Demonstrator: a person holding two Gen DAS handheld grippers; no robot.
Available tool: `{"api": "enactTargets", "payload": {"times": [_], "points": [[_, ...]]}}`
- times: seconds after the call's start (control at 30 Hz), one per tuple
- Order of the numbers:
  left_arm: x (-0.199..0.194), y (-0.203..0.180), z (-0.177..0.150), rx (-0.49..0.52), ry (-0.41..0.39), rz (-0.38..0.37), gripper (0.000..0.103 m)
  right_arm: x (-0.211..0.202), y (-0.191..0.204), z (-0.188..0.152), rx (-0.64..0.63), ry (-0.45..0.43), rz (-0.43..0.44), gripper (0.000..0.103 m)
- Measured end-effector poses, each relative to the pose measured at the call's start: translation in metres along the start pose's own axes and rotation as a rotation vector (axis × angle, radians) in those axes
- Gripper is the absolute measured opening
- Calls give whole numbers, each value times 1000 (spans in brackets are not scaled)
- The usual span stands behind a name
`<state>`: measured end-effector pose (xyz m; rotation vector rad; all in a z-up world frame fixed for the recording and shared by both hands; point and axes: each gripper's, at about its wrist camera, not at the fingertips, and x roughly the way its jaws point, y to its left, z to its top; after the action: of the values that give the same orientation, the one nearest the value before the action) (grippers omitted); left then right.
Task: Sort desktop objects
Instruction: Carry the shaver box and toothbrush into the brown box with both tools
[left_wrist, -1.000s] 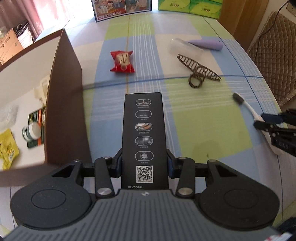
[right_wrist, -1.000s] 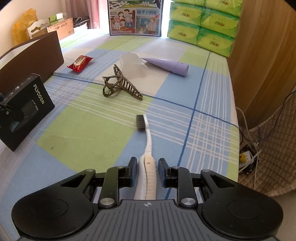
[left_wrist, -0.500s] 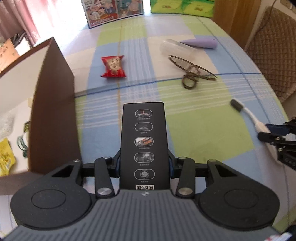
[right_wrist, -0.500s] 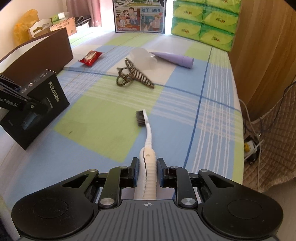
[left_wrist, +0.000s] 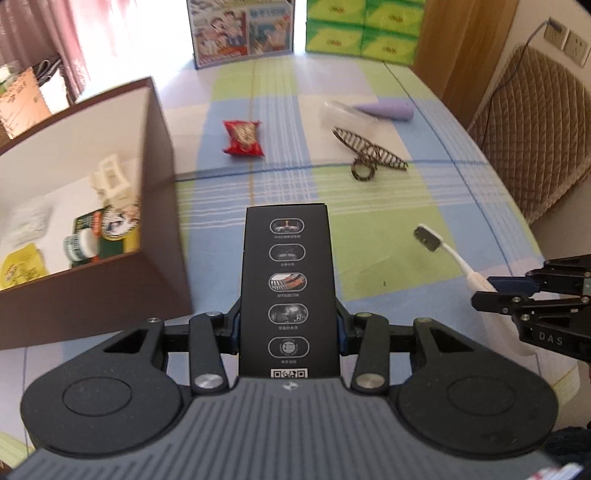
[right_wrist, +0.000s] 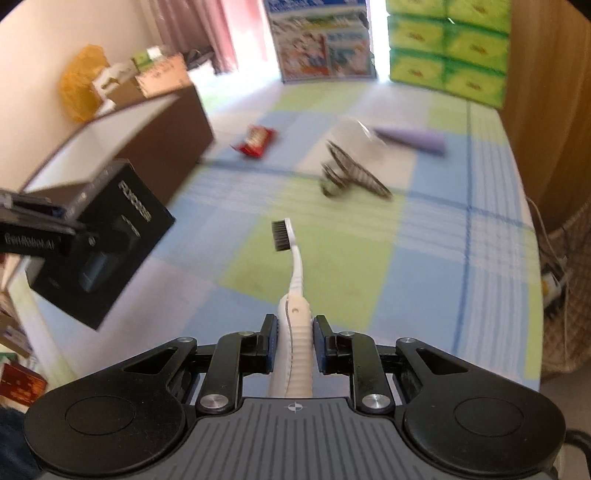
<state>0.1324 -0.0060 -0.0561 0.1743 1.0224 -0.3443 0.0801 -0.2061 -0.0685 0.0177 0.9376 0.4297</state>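
the left gripper (left_wrist: 288, 328) is squeezing the black box (left_wrist: 287, 284) and holding it up, its long side pointing ahead. the brown bin (left_wrist: 162, 206) is sitting just to its left, nearer this hand. the right gripper (right_wrist: 294, 345) is pinching the toothbrush (right_wrist: 291, 273), farther from the bin.

We see the hair clip (right_wrist: 351, 177) at twelve o'clock only as a blur. The toothbrush (right_wrist: 293, 332) handle's end hides under the right gripper (right_wrist: 294, 339) body, and the black box (left_wrist: 288, 291) hides its own QR end likewise.
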Motion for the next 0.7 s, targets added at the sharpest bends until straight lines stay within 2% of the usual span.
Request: {"api": "enactTargets", "payload": {"times": [0.33, 0.43, 0.7], "points": [[-62, 49, -10, -93, -109, 26, 38, -3, 67, 45, -46, -55, 182, 18], [-77, 70, -14, -152, -124, -15, 38, -1, 91, 59, -78, -75, 229, 18], [-124, 120, -20, -197, -223, 50, 38, 17, 139, 94, -99, -112, 306, 18]]}}
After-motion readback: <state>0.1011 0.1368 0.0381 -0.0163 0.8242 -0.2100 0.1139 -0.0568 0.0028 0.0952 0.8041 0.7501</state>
